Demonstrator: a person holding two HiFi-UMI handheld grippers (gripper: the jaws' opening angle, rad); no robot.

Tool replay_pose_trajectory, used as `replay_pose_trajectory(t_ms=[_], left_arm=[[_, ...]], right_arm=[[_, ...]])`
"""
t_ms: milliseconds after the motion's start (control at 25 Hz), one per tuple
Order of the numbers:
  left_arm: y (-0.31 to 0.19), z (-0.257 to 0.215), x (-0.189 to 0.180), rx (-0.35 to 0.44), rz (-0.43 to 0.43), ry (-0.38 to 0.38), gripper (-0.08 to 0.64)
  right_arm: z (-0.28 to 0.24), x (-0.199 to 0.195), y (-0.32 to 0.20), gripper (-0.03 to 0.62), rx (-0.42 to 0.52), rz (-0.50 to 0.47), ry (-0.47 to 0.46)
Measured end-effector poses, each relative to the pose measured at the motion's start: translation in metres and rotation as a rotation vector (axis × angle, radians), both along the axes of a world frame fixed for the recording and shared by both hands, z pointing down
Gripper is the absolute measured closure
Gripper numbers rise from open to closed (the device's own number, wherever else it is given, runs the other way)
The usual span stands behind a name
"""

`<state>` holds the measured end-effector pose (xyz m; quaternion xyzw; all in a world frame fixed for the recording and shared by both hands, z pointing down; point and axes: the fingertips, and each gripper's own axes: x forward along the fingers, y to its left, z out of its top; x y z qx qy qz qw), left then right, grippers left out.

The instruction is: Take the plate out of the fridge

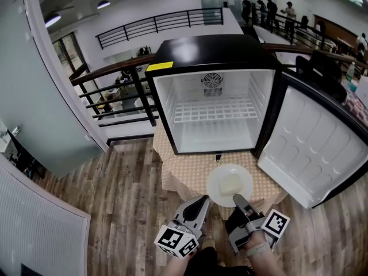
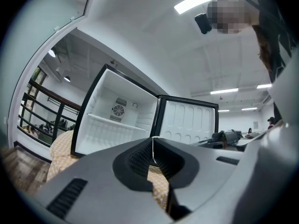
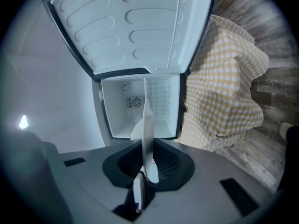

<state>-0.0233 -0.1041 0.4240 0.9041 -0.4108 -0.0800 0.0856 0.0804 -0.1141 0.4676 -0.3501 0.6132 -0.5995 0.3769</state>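
Observation:
A round white plate (image 1: 229, 184) with a pale block of food on it hovers over the checkered tablecloth (image 1: 183, 174), just in front of the open mini fridge (image 1: 214, 105). My right gripper (image 1: 237, 199) is shut on the plate's near rim. In the right gripper view the plate (image 3: 147, 125) stands edge-on, clamped between the jaws of the right gripper (image 3: 146, 168). My left gripper (image 1: 202, 200) hangs beside it to the left, shut and empty; its closed tips (image 2: 153, 149) point toward the fridge (image 2: 117, 120). The fridge's wire shelf and floor are bare.
The fridge door (image 1: 313, 148) swings wide open to the right. The small table stands on a wooden floor (image 1: 121, 200). A black railing (image 1: 115, 91) runs behind the fridge, and a glass partition (image 1: 40, 96) stands at left. People stand far off at the back right.

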Motion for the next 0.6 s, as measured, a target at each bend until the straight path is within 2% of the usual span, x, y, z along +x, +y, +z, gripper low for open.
replay_pose_trajectory(t_ms=[600], left_arm=[[0.048, -0.005, 0.003, 0.005, -0.012, 0.014, 0.548]], right_arm=[[-0.002, 0.005, 0.048, 0.531, 0.012, -0.012, -0.001]])
